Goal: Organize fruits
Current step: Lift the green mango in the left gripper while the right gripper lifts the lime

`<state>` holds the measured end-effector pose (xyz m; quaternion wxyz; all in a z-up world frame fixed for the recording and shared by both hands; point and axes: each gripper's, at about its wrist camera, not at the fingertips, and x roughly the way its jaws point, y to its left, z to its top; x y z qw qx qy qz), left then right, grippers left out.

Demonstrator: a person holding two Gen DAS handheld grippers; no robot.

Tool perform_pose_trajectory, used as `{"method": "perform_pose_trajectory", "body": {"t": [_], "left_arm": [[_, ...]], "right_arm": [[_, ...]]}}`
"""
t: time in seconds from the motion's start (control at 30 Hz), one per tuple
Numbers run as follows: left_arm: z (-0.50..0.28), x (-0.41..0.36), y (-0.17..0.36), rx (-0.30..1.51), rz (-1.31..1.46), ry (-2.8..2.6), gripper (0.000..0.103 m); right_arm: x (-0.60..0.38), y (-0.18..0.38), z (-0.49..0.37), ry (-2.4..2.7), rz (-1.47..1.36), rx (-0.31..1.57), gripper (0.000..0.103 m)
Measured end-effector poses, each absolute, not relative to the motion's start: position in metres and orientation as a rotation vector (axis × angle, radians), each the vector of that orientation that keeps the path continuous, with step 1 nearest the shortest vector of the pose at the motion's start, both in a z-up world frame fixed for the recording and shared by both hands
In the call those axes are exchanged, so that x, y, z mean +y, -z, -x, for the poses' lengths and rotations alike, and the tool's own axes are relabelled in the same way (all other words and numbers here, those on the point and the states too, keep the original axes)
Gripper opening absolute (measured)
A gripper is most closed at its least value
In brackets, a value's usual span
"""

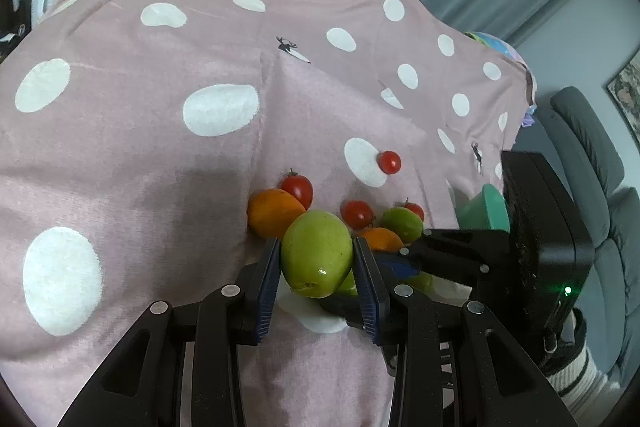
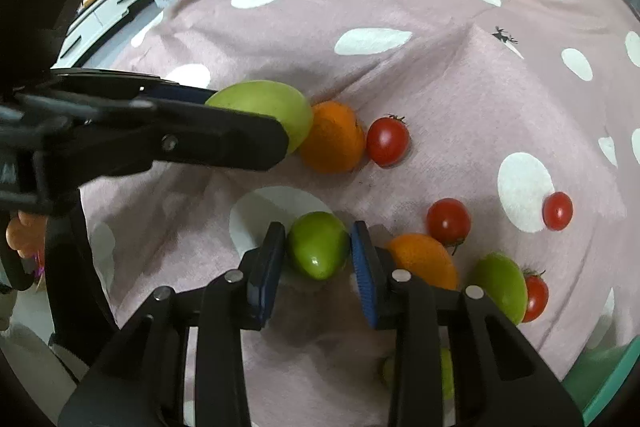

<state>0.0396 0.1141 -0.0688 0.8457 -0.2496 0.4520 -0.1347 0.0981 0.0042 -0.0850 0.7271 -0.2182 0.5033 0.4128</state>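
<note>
Left gripper (image 1: pixel 316 259) jaws clamp green fruit (image 1: pixel 317 253) | right gripper (image 2: pixel 319 253) jaws flank smaller green fruit (image 2: pixel 319 249)

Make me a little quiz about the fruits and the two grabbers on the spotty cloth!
1. True or false: the left gripper is shut on the big green fruit.
2. Which fruit sits between the right gripper's fingers? A) a red tomato B) the small green fruit C) an orange
3. Fill in: the lone red tomato lies at the edge of a white ____ on the pink cloth.

Key:
1. True; both pads press its sides.
2. B
3. Dot
</note>
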Motion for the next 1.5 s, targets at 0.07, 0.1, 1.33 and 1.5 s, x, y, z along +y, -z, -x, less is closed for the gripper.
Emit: {"method": "perform_pose_trajectory", "body": {"t": [0.07, 0.1, 1.33, 1.5], "left_arm": [[-0.039, 0.114, 0.068, 0.95, 0.528, 0.286, 0.036], [-0.039, 0.114, 0.068, 0.948, 0.53, 0.287, 0.036], [-0.038, 0.036, 0.03, 0.942, 0.316, 0.326, 0.036], [-0.037, 0.021, 0.024, 0.939, 0.279, 0.335, 0.036]], "right_arm": [[0.013, 0.087, -0.095, -0.903, 0.551, 1.107, 0.033], [0.018, 0.087, -0.094, -0.9, 0.58, 1.102, 0.034], [-0.157, 0.015, -0.054, -0.746, -0.145, 0.865, 0.034], [-0.172, 0.013, -0.051, -0.731, -0.175, 0.846, 0.034]]}}
